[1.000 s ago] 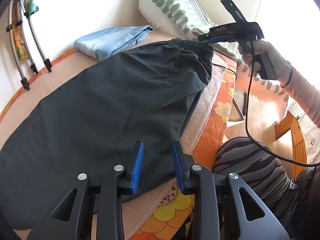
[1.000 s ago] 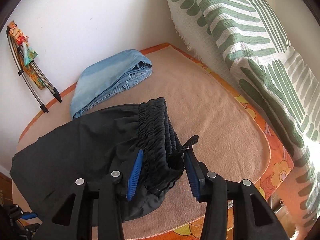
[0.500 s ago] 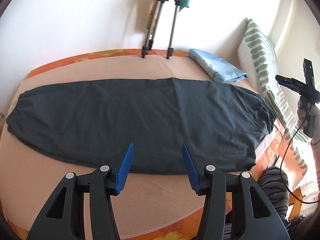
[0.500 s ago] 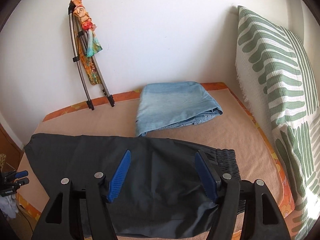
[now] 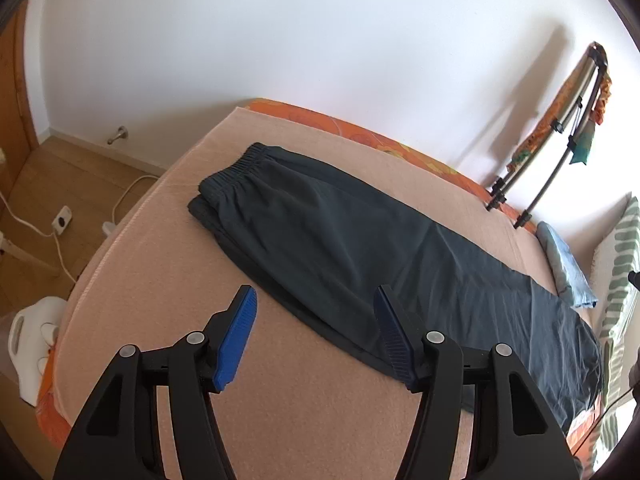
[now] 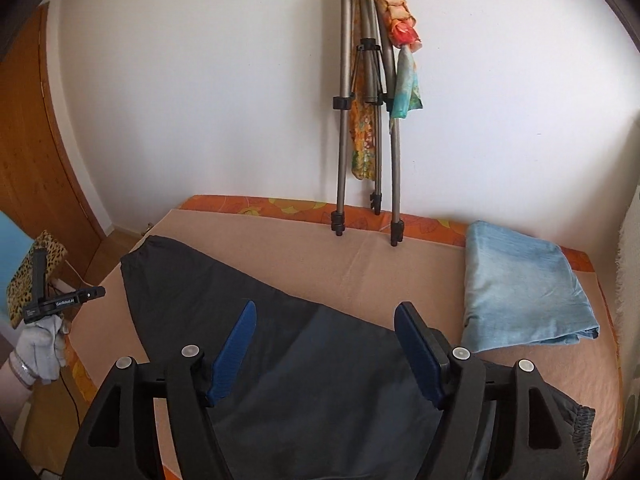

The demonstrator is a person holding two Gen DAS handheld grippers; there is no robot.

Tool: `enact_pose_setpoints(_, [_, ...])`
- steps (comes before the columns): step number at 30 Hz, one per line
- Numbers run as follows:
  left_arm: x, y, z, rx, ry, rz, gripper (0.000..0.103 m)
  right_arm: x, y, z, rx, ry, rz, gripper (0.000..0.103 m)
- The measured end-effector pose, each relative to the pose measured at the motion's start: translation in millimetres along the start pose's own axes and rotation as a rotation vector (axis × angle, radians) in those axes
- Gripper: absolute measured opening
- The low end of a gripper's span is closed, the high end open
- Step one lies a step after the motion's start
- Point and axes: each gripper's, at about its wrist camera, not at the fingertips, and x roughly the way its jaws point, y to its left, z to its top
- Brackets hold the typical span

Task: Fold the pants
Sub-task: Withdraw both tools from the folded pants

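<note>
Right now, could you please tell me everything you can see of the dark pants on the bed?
The dark pants lie flat and lengthwise on the tan blanket, legs stacked one on the other. The fabric looks thin, smooth and lightly creased, with gathered elastic cuffs. Neither gripper touches them. The folded blue jeans sit apart from them.

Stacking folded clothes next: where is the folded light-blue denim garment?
Right wrist view, right side: the folded light-blue denim garment lies on the bed beside the tripod.

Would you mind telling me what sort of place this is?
Probably a bedroom: the dark pants lie on a blanket-covered bed, with a striped pillow at one end and a wooden floor beside it.
</note>
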Motion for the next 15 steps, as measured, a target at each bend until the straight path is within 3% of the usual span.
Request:
enact_pose_setpoints(5, [32.4, 50.3, 19.9, -0.190, -0.008, 0.013, 0.062, 51.9, 51.0, 21.7, -0.050, 0.052, 0.123, 0.076])
enact_pose_setpoints(15, [89.7, 98.6, 36.5, -0.359, -0.030, 0.015, 0.062, 158.2, 170.5, 69.7, -0.100, 0.159, 0.320, 0.076])
